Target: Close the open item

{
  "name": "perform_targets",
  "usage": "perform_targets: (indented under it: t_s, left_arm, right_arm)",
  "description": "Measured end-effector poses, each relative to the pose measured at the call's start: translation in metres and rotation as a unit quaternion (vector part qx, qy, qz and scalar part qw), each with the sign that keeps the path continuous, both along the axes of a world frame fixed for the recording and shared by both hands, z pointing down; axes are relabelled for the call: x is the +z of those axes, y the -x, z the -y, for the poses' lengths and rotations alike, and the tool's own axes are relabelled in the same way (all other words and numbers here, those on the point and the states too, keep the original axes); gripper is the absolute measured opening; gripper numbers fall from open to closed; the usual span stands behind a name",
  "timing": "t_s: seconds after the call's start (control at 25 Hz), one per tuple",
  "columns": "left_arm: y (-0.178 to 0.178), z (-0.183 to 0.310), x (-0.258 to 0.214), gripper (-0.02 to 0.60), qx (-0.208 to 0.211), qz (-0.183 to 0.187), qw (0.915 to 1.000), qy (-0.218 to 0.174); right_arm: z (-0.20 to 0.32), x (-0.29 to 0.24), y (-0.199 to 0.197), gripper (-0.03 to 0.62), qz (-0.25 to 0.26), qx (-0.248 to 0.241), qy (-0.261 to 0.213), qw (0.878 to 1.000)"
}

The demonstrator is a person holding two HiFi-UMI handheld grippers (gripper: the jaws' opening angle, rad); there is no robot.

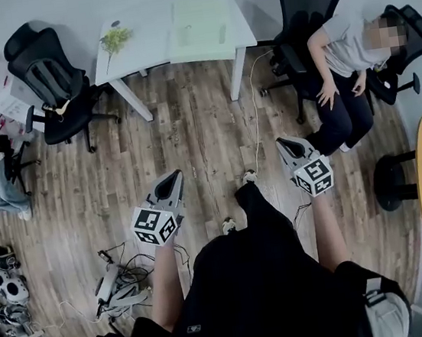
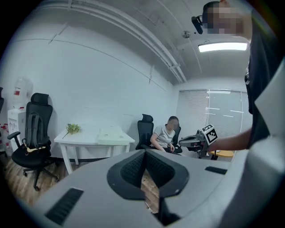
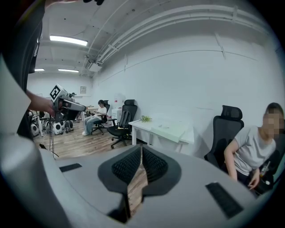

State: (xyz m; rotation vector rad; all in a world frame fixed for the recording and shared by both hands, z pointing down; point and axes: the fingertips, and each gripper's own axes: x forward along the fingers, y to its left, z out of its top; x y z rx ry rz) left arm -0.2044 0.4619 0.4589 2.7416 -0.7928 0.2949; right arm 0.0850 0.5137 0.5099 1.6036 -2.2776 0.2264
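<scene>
Grey left claw [image 1: 174, 175], right claw [image 1: 282, 142] (two, both shut).

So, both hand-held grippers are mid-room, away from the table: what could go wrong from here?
1. A thin white cable trails over the wooden floor from the white table towards where the person stands: a likely trip or snag.
2. The small green plant sprig lies beside the pale green flat item; a reach there could knock it.
3. The seated person in a grey shirt is near the right hand-held gripper; a swing could hit them.
</scene>
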Motion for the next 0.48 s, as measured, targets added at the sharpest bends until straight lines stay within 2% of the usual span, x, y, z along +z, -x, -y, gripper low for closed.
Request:
perform_targets:
  t_s: [0.24, 0.48]
  left_arm:
    - [-0.002, 0.054, 0.008, 0.006, -0.031, 0.000, 0.9995, 0.009]
    - [-0.030, 0.119, 0.015, 0.006, -0.048, 0.008, 0.9986, 0.019]
  right_arm:
    - [0.066, 0.014, -0.020, 0.009, 0.002, -0.008, 0.010, 1.000]
    - [0.141, 0.029, -0.048, 0.009, 0.007, -0.028, 0.028, 0.999]
